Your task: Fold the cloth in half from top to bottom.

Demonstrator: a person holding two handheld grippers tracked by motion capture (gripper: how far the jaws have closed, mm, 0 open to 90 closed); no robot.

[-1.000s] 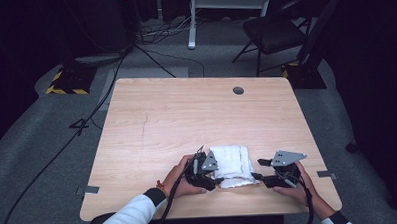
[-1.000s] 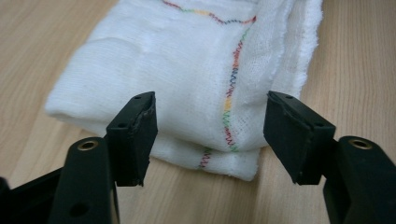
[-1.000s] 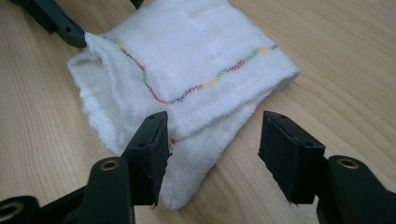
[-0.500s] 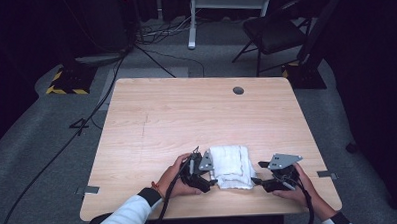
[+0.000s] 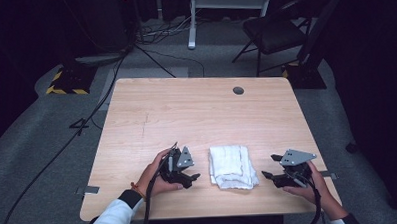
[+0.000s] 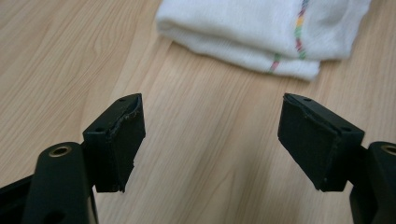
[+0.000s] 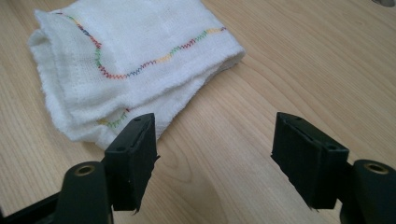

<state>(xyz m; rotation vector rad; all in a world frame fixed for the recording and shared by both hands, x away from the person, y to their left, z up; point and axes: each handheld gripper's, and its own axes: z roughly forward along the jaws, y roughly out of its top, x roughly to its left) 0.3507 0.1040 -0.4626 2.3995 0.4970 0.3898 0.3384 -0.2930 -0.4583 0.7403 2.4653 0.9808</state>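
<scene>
Dark studio floor with trailing cables, a black chair and a white stand surrounds the pale wood-grain rectangular table [image 5: 196, 117], whose far edge carries a small round grey grommet [image 5: 238, 90]. Near the person's edge lies a folded white woven cloth with multicoloured zigzag stitching [image 5: 232, 166], flat on the table between the two tools. Left gripper [image 5: 184, 173], held in the left hand [image 5: 156, 176], rests on the table just beside the cloth, jaws spread wide and empty; its own view shows bare wood between the jaws and the cloth [image 6: 261, 32] ahead. Right gripper [image 5: 274, 172] sits on the cloth's other side, jaws likewise apart, holding nothing. Judged from the tidy fold and both tools clear of it, folding appears finished, or a further fold pending; any next move calls for pinching an edge.
</scene>
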